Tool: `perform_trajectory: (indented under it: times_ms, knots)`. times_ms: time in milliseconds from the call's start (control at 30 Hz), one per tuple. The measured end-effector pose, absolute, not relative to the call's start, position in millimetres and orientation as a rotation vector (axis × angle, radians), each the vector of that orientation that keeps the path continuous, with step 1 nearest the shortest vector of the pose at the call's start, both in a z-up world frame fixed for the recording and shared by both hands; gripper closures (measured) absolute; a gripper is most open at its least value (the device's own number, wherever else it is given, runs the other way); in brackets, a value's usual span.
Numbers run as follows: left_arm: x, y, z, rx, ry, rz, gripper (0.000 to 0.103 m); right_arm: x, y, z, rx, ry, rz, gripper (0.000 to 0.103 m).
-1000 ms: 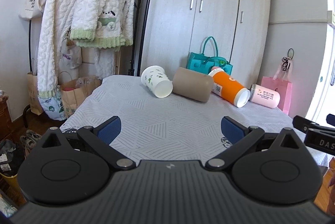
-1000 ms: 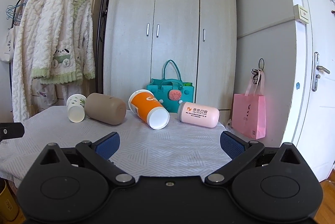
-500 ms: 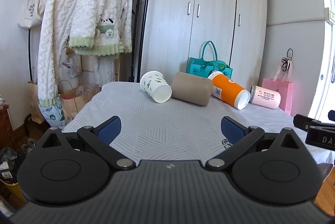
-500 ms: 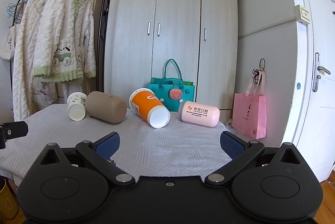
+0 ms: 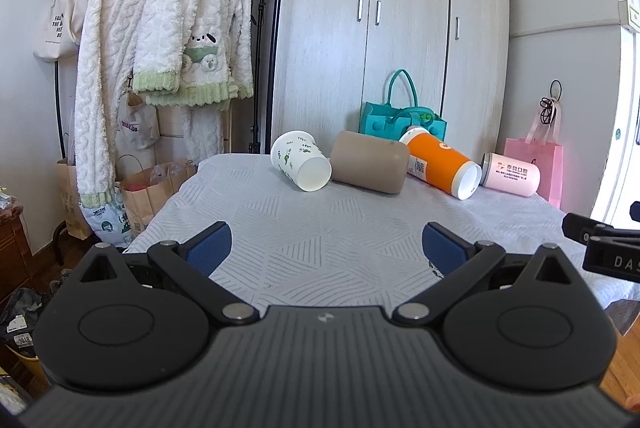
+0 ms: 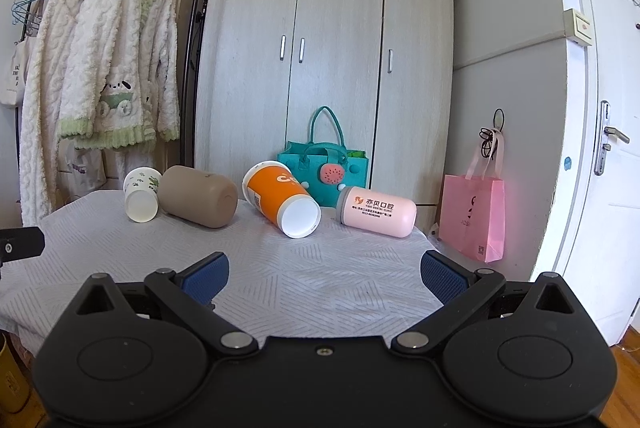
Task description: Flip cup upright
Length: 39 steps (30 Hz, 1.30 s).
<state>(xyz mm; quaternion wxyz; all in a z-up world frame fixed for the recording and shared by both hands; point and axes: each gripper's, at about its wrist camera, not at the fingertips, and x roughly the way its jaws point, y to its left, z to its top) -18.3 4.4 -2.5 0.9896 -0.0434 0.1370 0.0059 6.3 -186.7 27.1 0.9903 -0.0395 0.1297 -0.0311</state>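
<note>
Several cups lie on their sides along the far edge of a table with a grey patterned cloth (image 5: pixel 328 228). From left: a white paper cup with green prints (image 5: pixel 300 165) (image 6: pixel 141 193), a tan cup (image 5: pixel 370 167) (image 6: pixel 198 195), an orange cup (image 5: pixel 442 167) (image 6: pixel 280 199) and a pink cup (image 5: pixel 510 173) (image 6: pixel 378 205). My left gripper (image 5: pixel 326 248) is open and empty, low over the near part of the table. My right gripper (image 6: pixel 324 278) is open and empty, near the table's front edge.
A wardrobe (image 6: pixel 328 67) stands behind the table, with a teal bag (image 6: pixel 326 171) at its foot. A clothes rack with white fleece garments (image 5: pixel 168 39) is at the left, paper bags (image 5: pixel 148 191) below it. A pink bag (image 6: pixel 474 216) and a door (image 6: pixel 600 147) are at the right.
My left gripper has tilted up a little, so the cups sit lower in its view. The right gripper has barely moved. The cups have not moved.
</note>
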Motion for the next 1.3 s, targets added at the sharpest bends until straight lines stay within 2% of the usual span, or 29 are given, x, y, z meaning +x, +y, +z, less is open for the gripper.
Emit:
perform_trajectory:
  times_ms: [767, 967, 1300]
  knots:
    - [-10.6, 4.9, 7.0, -0.061, 0.343, 0.013, 0.0, 6.9, -186.5, 29.0, -0.099, 0.287, 0.005, 0.0]
    - [6.1, 15.3, 28.3, -0.014, 0.392, -0.001, 0.0, 14.7, -190.4, 54.9, -0.077, 0.323, 0.217, 0.0]
    - [37.2, 46.5, 74.9, 0.062, 0.36, -0.009, 0.0, 60.7, -170.8, 91.5, -0.06, 0.422, 0.49, 0.0]
